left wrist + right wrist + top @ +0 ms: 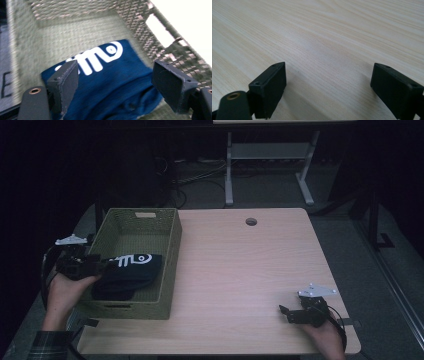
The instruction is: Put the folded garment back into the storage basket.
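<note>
One dark garment lay inside the basket at nine o'clock on the surface. Left gripper stood wide open above it, holding nothing. Right gripper, wide open and empty, rested idle at five o'clock. Placing looked done; only withdrawal remained.

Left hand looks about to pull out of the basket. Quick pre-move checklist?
1. Left claw open, pads off the cloth: ok.
2. Navy garment inside the green woven basket: ok.
3. Garment fully below the rim: cannot tell; one end lies near the left wall.
4. Nothing snagged on the left claw's fingers: ok, as far as the left gripper view shows.
5. Right claw open, nothing between its jaws, over bare table: ok.
6. Basket fully on the table: cannot tell; its left side sits at the edge.
</note>
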Motion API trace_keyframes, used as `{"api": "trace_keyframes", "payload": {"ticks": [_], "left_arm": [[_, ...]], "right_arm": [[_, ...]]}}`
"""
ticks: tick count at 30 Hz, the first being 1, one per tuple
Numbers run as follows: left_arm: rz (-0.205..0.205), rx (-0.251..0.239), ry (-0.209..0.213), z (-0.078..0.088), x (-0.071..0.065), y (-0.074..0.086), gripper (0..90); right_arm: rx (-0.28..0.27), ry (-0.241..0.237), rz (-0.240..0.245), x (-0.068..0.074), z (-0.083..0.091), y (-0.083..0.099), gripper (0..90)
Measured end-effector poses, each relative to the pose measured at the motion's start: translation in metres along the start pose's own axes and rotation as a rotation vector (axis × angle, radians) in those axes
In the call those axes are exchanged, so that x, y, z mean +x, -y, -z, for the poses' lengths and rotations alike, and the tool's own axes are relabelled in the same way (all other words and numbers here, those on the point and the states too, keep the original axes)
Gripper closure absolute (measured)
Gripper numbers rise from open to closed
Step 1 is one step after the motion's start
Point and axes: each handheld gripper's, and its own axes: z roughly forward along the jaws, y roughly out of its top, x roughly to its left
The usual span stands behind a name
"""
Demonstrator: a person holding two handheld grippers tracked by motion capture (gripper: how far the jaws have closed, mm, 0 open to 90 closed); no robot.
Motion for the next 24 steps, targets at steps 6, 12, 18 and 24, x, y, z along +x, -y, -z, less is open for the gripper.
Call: {"api": "trace_keyframes", "payload": {"ticks": [6, 12, 18, 24], "left_arm": [[-0.035, -0.033, 0.052, -0.007, -0.029, -0.008, 21.4], [-0.072, -0.05, 0.11, -0.021, -0.062, -0.016, 21.4], [-0.111, -0.04, 0.165, -0.036, -0.088, -0.021, 21.4], [-0.14, -0.051, 0.228, -0.055, -0.121, -0.028, 21.3]], "right_arm": [[0.0, 0.0, 0.0, 0.0, 0.0, 0.0, 13.0], [0.0, 0.0, 0.0, 0.0, 0.0, 0.0, 12.9], [-0.001, -0.002, 0.001, 0.0, 0.0, 0.0, 12.9], [-0.001, -0.001, 0.0, 0.0, 0.0, 0.0, 13.0]]}}
